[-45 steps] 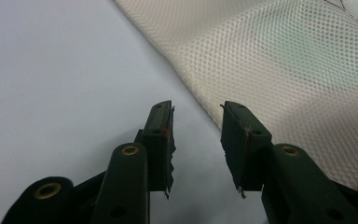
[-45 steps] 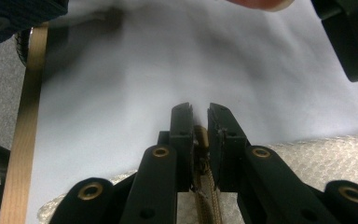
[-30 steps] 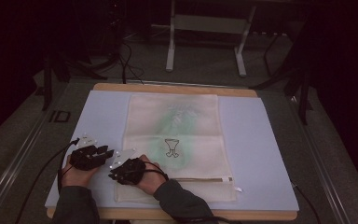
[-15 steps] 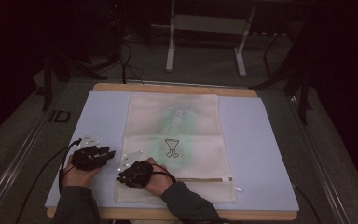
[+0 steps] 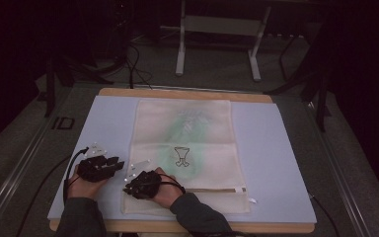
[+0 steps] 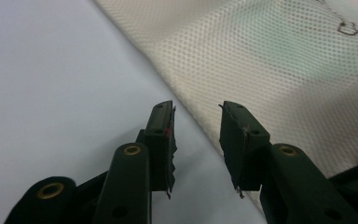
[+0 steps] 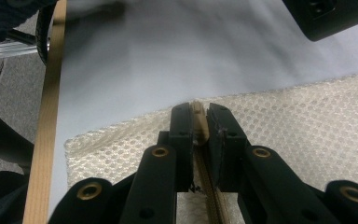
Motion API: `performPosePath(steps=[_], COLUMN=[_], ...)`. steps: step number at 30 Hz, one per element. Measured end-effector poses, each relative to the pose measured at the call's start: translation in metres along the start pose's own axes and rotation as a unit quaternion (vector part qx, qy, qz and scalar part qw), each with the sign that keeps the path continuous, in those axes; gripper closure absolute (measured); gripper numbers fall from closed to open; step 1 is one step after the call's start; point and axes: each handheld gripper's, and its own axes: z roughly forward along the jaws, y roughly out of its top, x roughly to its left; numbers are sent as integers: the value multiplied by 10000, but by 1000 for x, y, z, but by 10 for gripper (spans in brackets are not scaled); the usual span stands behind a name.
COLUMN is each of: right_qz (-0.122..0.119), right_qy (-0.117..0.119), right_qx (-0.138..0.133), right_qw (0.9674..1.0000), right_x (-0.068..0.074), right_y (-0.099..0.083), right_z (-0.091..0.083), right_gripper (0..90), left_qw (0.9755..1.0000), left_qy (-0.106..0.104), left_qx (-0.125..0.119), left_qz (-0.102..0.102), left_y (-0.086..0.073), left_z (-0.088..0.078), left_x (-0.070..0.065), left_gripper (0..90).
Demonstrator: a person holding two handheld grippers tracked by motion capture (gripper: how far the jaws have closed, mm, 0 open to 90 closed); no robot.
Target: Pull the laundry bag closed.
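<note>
Comparing with a second ago, the right claw [image 7: 199, 126] has slid toward 5 o'clock and now pinches the mesh bag's [image 5: 187, 133] zipper [image 7: 197, 116] mid-table, while the left claw [image 6: 196, 135] hangs released beside it, so unzipping looks underway.

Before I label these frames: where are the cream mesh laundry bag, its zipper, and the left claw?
Cream mesh laundry bag [image 5: 197, 123], high view, upper panel.
Zipper [image 7: 198, 122], right gripper view, clamped strip.
Left claw [image 6: 196, 123], left gripper view, between tips.

right gripper [image 5: 131, 186] slid down/left along the mesh bag [image 5: 187, 148] toward its near-left corner; jaws now pinched on the zipper strip [image 7: 198, 122] there. left gripper [image 5: 117, 162] shifted slightly toward the bag's left edge, jaws apart over the white mat [image 5: 276, 163].
</note>
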Motion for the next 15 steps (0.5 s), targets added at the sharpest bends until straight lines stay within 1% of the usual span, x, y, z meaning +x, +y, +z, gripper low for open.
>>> performPosePath(steps=[1,2,5,7,8,9,10,11,12,13,15], right_qz=[-13,-20,-18,-17,-17,-19,-19,-15,-15,-11,-17], right_qy=[-43,-64,-99,-125,-125,-153,-153,-169,-169,-167,-164], right_qx=[-39,-49,-59,-68,-68,-78,-78,-91,-91,-96,-110], right_qw=[10000,10000,9999,9999,9999,9999,9999,9998,9998,9998,9998], right_x=[1,1,3,3,3,3,3,3,3,3,3], right_y=[-2,-2,-2,-2,-2,-2,-2,-2,-2,-2,-3], right_z=[1,1,1,1,1,1,1,2,2,2,1], right_gripper=[813,814,815,816,816,816,816,816,816,816,816], left_qw=[10000,10000,9998,9997,9996,9994,9993,9991,9988,9983,9976], left_qy=[-55,-86,-92,-136,-169,-213,-235,-261,-291,-336,-405], left_qx=[5,8,62,78,100,125,160,181,221,280,368], left_qz=[12,46,135,163,197,224,263,288,321,374,418], left_y=[0,0,0,0,0,0,0,0,1,1,0], left_z=[0,-1,0,1,1,2,2,3,4,5,7], left_x=[-1,-2,-6,-7,-8,-9,-9,-11,-12,-14,-17], left_gripper=[675,680,703,748,748,791,791,823,823,838,867])
